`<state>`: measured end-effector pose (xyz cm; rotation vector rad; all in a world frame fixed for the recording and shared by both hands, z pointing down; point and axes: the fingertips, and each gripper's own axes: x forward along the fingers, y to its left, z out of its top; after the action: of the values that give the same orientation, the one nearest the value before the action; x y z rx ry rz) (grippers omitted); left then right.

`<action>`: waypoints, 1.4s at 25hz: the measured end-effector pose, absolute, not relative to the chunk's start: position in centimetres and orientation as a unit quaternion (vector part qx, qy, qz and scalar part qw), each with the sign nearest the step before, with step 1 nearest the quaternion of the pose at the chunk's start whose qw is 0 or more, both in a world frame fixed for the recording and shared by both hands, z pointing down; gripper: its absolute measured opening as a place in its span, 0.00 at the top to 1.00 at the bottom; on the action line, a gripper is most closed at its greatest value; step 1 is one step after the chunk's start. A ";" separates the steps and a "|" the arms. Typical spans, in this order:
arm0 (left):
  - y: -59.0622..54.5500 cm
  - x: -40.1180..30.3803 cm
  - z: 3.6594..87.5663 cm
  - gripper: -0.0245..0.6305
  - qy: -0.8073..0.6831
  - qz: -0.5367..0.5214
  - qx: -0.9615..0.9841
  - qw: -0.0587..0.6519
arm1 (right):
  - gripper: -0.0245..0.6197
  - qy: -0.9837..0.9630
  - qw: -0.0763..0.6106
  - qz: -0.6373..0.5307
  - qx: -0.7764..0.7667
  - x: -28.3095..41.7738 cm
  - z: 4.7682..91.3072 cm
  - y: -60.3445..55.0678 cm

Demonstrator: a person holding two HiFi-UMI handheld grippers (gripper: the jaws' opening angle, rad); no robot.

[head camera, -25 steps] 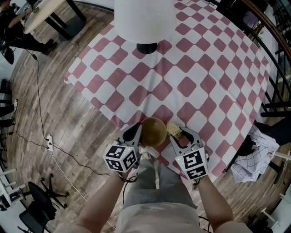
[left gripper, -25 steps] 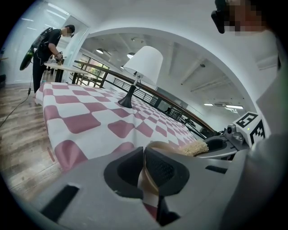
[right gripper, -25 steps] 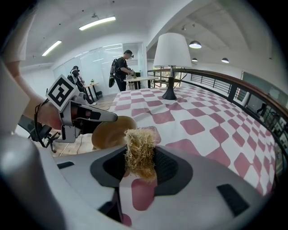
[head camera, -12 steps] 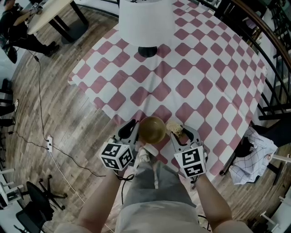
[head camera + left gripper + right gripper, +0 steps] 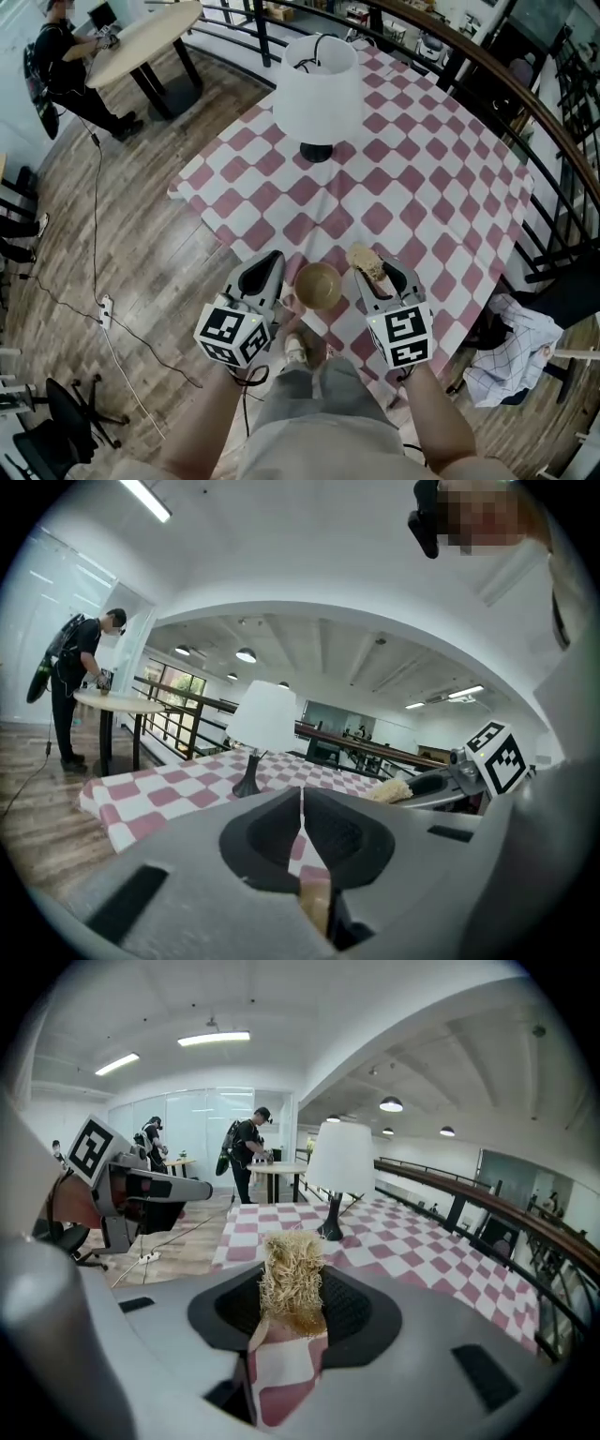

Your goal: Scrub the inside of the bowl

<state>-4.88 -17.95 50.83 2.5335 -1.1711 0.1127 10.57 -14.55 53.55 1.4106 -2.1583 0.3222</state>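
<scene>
- Counted: 2 grippers, 1 bowl, 1 scrubber, 1 lamp, 1 table w/ red-white check cloth, 1 round table further back.
- In right gripper view, 1 person standing at the round table, another behind.
- L gripper: fingers nearly together, just a thin slit at the tips. Tan sliver pinched low btwn them, bowl's rim by colour & place.
- Bowl: mouth up, btwn the 2 grippers, just right of L gripper, over near edge of the check cloth.
- R gripper: fingers clamped narrow on the straw-coloured scrubber, tuft sticking up past the tips.
- Scrubber just beside bowl's rim, outside the bowl; touching or not, can't tell.
- Lamp upright on the cloth, well apart from bowl.
- Hard to see: most of bowl hidden under gripper body in left gripper view. Bowl not visible in right gripper view. Round table cut off by top edge in head view.
</scene>
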 end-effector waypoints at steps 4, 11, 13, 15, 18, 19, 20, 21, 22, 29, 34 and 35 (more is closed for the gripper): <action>-18.1 -5.8 44.8 0.93 -0.415 0.012 0.898 0.146 | 0.72 -0.818 0.234 0.073 0.520 9.4 46.9 -15.7; -17.9 -7.8 35.7 0.94 -0.450 0.030 0.891 0.057 | 0.72 -0.839 0.150 -0.024 0.523 6.3 33.9 -15.9; -18.2 -8.3 33.4 0.94 -0.462 0.031 0.886 0.037 | 0.72 -0.844 0.120 -0.049 0.521 5.5 30.7 -15.9; -18.1 -8.5 30.6 0.94 -0.463 0.021 0.886 0.011 | 0.72 -0.848 0.098 -0.073 0.515 4.8 28.1 -16.0; -17.3 -9.0 26.2 0.94 -0.465 -0.003 0.885 -0.030 | 0.72 -0.848 0.066 -0.101 0.515 4.4 24.6 -15.6; -17.0 -9.3 24.9 0.94 -0.466 -0.013 0.884 -0.036 | 0.72 -0.846 0.053 -0.112 0.519 4.4 23.5 -15.3; -16.7 -9.7 23.7 0.94 -0.466 -0.022 0.884 -0.040 | 0.72 -0.843 0.040 -0.124 0.522 4.4 22.5 -15.1; -16.4 -10.1 22.7 0.94 -0.466 -0.030 0.883 -0.045 | 0.72 -0.839 0.029 -0.137 0.526 4.4 21.5 -14.8; -16.1 -10.5 21.9 0.94 -0.469 -0.036 0.881 -0.053 | 0.72 -0.836 0.020 -0.149 0.528 4.4 20.6 -14.4; -13.9 -11.5 19.5 0.94 -0.491 -0.031 0.861 -0.126 | 0.72 -0.824 -0.010 -0.183 0.537 5.3 17.7 -11.7; -13.6 -10.4 23.3 0.94 -0.483 0.000 0.870 -0.095 | 0.72 -0.819 0.002 -0.169 0.547 6.1 20.0 -11.1; -13.6 -10.4 24.2 0.94 -0.483 0.007 0.871 -0.086 | 0.72 -0.820 0.003 -0.162 0.548 6.3 20.7 -11.0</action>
<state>-10.40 -13.57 24.24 2.8982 -1.6081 0.0240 6.26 -11.02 20.68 1.7191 -2.5718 -0.5066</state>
